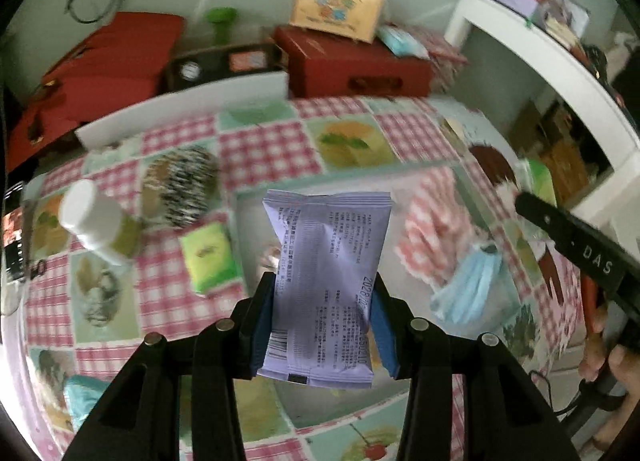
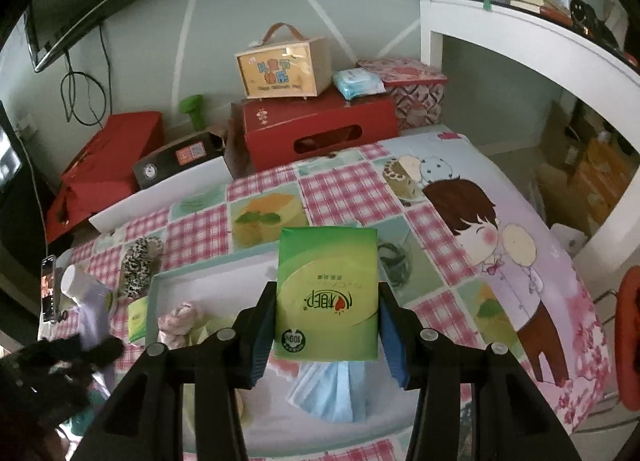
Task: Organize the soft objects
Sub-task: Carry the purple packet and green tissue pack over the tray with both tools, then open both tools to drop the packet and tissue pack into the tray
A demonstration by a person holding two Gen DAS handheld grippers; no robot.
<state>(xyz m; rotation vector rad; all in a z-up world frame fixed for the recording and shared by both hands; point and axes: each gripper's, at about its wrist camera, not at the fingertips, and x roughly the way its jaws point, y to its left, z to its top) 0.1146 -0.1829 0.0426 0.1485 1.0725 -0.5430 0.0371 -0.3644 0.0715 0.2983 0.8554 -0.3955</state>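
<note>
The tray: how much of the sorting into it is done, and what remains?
Done: a blue mask and a pink soft item already lie in the tray. In hand: the left gripper holds a purple pack, the right gripper a green tissue pack, both above the tray. Left: a second green pack and the leopard toy lie outside it.

Lavender packet [image 1: 328,285], green tissue pack [image 2: 327,293], pale blue mask [image 2: 334,393], leopard-print toy [image 2: 138,265], pink-checked cloth [image 2: 344,189] over the counter.

Both grippers' jaws clamped, loaded.
</note>
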